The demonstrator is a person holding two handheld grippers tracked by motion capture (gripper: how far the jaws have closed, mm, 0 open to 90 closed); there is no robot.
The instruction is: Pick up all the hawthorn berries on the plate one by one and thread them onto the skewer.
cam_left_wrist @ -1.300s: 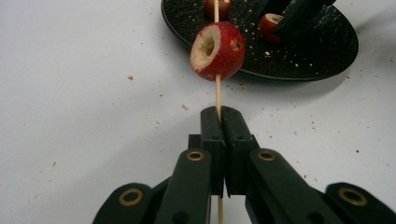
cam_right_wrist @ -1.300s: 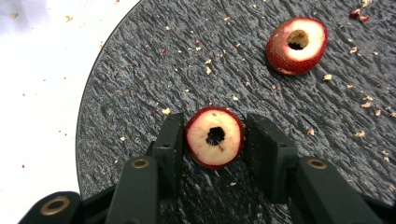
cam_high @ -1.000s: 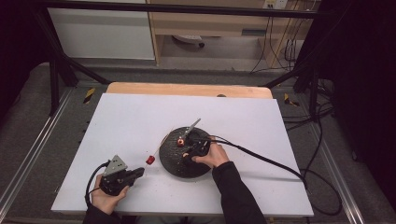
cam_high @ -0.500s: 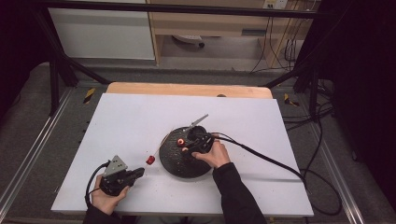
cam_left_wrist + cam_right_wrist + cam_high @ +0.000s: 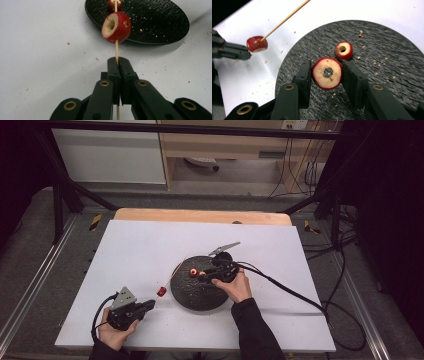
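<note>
White table [image 5: 130, 245], black plate [image 5: 192, 295]: fruit being skewered.
Left gripper [image 5: 117, 63] is clamping a skewer [image 5: 116, 50] bearing one fruit [image 5: 116, 27]; right gripper [image 5: 327, 75] is gripping a cored fruit [image 5: 327, 73] over the plate.

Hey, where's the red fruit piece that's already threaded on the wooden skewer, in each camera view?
High view: the skewered fruit piece lies lower centre-left, beside the left edge of the black plate.
Left gripper view: upper centre, above the left gripper clamping the skewer.
Right gripper view: upper left.
Shared landmark: the black plate.

No text, label or number is readable.
</note>
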